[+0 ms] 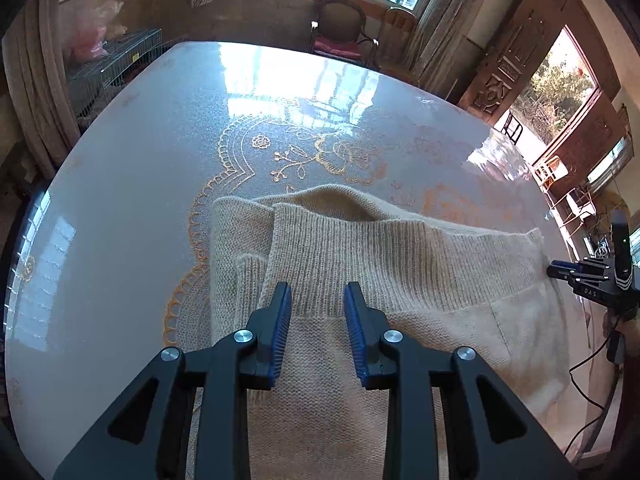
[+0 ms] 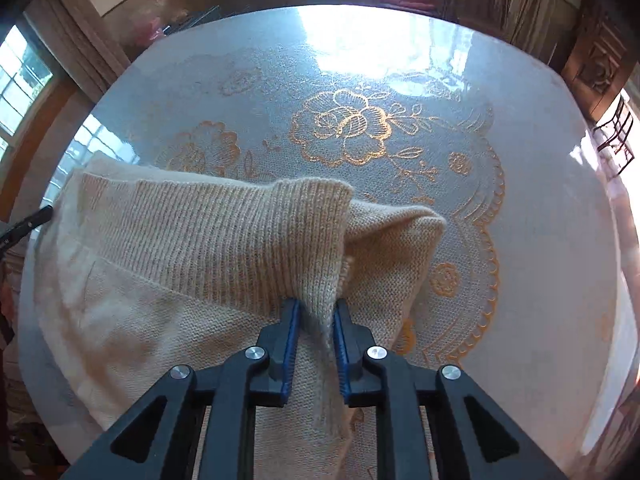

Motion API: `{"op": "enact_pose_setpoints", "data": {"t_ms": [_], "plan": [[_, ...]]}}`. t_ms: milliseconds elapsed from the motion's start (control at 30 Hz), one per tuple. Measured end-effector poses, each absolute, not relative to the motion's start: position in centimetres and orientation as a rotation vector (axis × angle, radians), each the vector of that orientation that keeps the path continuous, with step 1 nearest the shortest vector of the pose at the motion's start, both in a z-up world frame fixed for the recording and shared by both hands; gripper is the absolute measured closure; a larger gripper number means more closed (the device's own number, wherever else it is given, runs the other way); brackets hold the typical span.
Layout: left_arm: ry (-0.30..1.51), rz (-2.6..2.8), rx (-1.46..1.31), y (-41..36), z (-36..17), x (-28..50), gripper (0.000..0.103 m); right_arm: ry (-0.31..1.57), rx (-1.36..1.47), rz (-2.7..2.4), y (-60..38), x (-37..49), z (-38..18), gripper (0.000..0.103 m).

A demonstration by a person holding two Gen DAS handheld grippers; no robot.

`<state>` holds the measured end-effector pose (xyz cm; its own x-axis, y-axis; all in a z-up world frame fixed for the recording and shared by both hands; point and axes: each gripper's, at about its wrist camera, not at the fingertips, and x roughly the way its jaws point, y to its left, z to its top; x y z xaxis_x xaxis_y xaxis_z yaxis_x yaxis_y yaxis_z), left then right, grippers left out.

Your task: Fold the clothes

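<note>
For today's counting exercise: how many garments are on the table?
1: a beige knit sweater lies on the table, a fold pinched by the right gripper; the left gripper hovers open above it. Another could hide beneath.

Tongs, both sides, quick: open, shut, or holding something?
Left tongs: open, over the beige sweater, gripping nothing.
Right tongs: shut on a pinched fold of the sweater's ribbed band.

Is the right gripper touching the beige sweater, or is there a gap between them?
Touching. In the right wrist view, a pinched ridge of the beige sweater sits between the right gripper fingers, pressed against both blue pads.
</note>
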<state>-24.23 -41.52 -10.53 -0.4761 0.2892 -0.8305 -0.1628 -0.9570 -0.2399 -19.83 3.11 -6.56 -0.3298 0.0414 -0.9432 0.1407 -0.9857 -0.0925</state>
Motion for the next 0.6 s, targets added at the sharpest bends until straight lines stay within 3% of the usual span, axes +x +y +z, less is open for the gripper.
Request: {"op": "enact_pose_setpoints", "data": {"t_ms": [33, 67, 167, 200, 333, 400, 500, 600], "plan": [[-0.144, 2.495, -1.444, -41.1, -10.6, -24.3, 0.074, 0.470, 1.767, -2.580, 2.1, -19.3, -6.0, 0.091], [-0.122, 2.496, -1.448, -40.7, -10.8, -24.3, 0.074, 0.568, 1.769, -2.615, 1.9, -19.0, -5.9, 0.091], [-0.056, 2.500, -1.460, -39.7, -11.7, -24.3, 0.074, 0.660, 1.759, -2.706, 2.2, -18.6, -5.7, 0.091], [-0.044, 2.497, -1.462, -39.4, -11.7, -24.6, 0.074, 0.636, 1.742, -2.741, 2.5, -18.4, -5.4, 0.091], [0.005, 2.483, -1.469, -38.2, -11.9, -25.5, 0.074, -0.104, 1.491, -2.621, 2.9, -17.8, -1.6, 0.082], [0.030, 2.476, -1.473, -37.7, -12.0, -26.0, 0.074, -0.274, 1.477, -2.465, 1.4, -18.9, -1.9, 0.082], [0.066, 2.465, -1.478, -36.8, -12.1, -26.8, 0.074, -0.261, 1.552, -2.322, -1.9, -20.8, -3.3, 0.082], [0.103, 2.453, -1.483, -35.9, -12.2, -27.5, 0.074, -0.051, 1.753, -2.343, -3.4, -21.9, -6.2, 0.082]]}}
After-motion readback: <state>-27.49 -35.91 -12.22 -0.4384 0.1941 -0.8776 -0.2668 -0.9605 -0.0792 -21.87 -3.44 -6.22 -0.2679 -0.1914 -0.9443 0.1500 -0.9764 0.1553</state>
